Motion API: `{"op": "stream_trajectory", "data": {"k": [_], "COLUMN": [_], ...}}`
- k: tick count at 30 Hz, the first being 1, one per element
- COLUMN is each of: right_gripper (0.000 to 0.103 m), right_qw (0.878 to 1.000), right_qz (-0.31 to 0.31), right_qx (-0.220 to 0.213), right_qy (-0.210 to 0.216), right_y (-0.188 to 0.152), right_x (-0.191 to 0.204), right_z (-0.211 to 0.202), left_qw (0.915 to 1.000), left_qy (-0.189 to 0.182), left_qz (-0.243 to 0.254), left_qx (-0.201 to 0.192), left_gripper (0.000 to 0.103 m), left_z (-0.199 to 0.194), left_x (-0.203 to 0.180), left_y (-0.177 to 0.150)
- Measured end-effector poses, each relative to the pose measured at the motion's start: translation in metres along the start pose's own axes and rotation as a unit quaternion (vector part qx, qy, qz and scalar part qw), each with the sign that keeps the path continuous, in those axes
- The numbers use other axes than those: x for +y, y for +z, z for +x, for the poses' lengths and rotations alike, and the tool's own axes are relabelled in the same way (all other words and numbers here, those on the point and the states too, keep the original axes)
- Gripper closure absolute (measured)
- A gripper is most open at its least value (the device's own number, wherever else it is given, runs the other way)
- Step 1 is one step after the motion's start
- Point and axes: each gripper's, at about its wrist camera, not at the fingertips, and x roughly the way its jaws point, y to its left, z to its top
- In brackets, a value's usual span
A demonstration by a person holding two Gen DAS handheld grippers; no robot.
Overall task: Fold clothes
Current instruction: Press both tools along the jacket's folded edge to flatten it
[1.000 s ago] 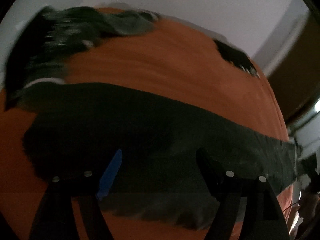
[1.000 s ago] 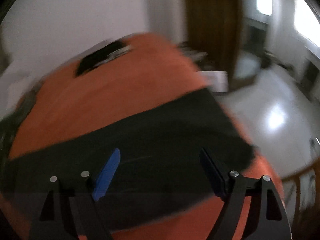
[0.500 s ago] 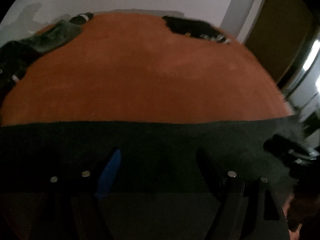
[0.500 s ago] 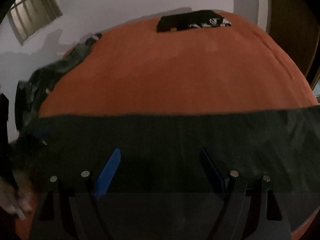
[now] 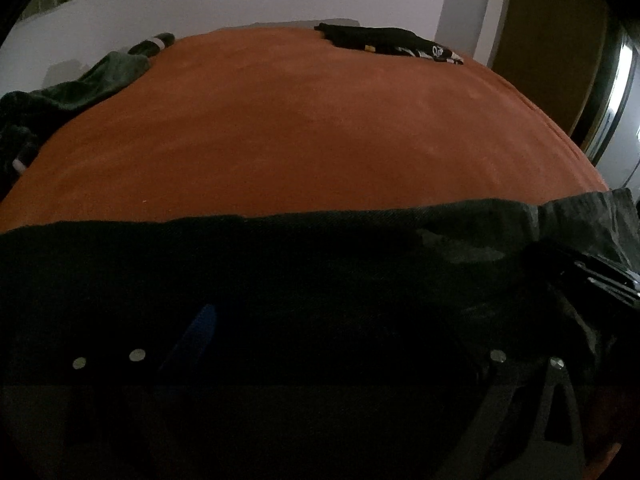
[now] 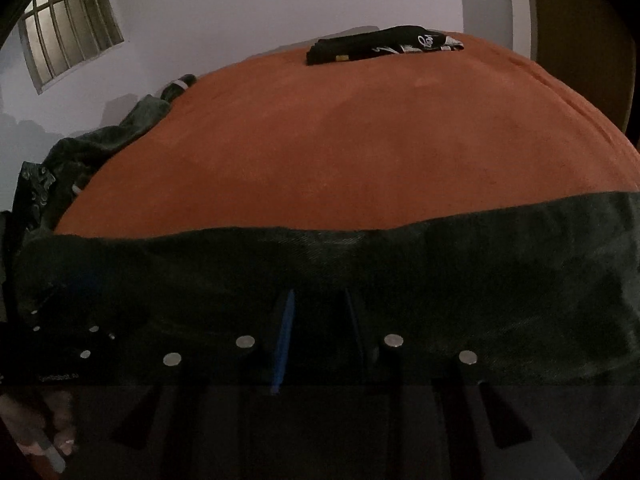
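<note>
Fingers: left gripper opening wide above dark trousers | right gripper closing, fabric below, grip unclear | trousers spread along near edge of orange bed | folded black shirt at far edge

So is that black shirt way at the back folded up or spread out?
Folded. The black shirt sits as a neat, compact bundle on the orange bed cover.

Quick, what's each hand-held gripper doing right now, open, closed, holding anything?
Left hand-held gripper: jaws opening wide over the dark garment, gripping nothing.
Right hand-held gripper: jaws closing, nearly together over the same garment; whether cloth is pinched cannot be told.
</note>
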Motion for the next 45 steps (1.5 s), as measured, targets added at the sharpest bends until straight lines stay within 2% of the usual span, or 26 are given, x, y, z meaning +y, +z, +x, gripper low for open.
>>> {"op": "stream_trajectory", "data": {"k": [2, 3, 5, 6, 7, 8, 12, 15, 19, 26, 31, 42, 45], "right_gripper": [0.074, 0.068, 0.051, 0.036, 0.026, 0.025, 0.024, 0.024, 0.024, 0.024, 0.024, 0.024, 0.024], "right_qw": [1.0, 1.0, 0.999, 0.998, 0.997, 0.995, 0.995, 0.996, 0.998, 0.999, 1.0, 0.999, 1.0], "right_qz": [-0.009, -0.015, -0.034, -0.053, -0.076, -0.096, -0.1, -0.079, -0.051, -0.017, -0.019, -0.007, -0.028], "right_qx": [-0.002, 0.0, 0.008, 0.015, 0.023, 0.03, 0.025, 0.029, 0.028, 0.01, 0.005, 0.003, 0.011], "right_qy": [-0.004, -0.002, 0.007, 0.01, 0.006, -0.001, -0.019, -0.013, -0.029, 0.025, 0.02, 0.041, 0.006], "right_y": [-0.004, -0.004, -0.003, -0.001, 0.0, 0.002, 0.003, 0.005, -0.005, -0.018, -0.022, -0.023, -0.021], "right_x": [0.003, 0.005, 0.009, 0.016, 0.024, 0.032, 0.038, 0.037, 0.039, 0.026, 0.027, 0.014, 0.005], "right_z": [-0.005, -0.004, -0.004, -0.002, 0.002, 0.005, 0.008, 0.008, 0.001, -0.01, -0.014, -0.019, -0.028], "left_qw": [1.0, 1.0, 1.0, 1.0, 1.0, 1.0, 1.0, 1.0, 1.0, 0.9999, 0.9999, 0.9998, 0.9998], "left_qy": [0.001, 0.002, 0.003, 0.002, 0.002, 0.003, 0.005, 0.003, 0.004, 0.005, 0.003, -0.001, -0.002], "left_qz": [0.0, 0.001, 0.002, 0.001, 0.001, 0.002, 0.002, 0.0, 0.0, 0.0, -0.001, -0.004, -0.005], "left_qx": [0.0, 0.0, 0.002, 0.002, 0.002, 0.002, -0.001, -0.003, -0.007, -0.01, -0.011, -0.017, -0.018], "left_gripper": [0.001, 0.001, 0.001, 0.001, 0.001, 0.001, 0.001, 0.001, 0.001, 0.001, 0.001, 0.001, 0.001], "left_z": [0.004, 0.008, 0.009, 0.008, 0.007, 0.007, 0.006, 0.005, 0.004, 0.004, 0.003, 0.001, 0.001], "left_x": [-0.003, -0.006, -0.005, -0.005, -0.004, -0.005, -0.007, -0.007, -0.007, -0.006, -0.006, -0.005, -0.005], "left_y": [-0.002, -0.003, 0.002, 0.002, 0.002, 0.003, 0.003, 0.002, 0.0, -0.003, -0.003, -0.006, -0.007]}}
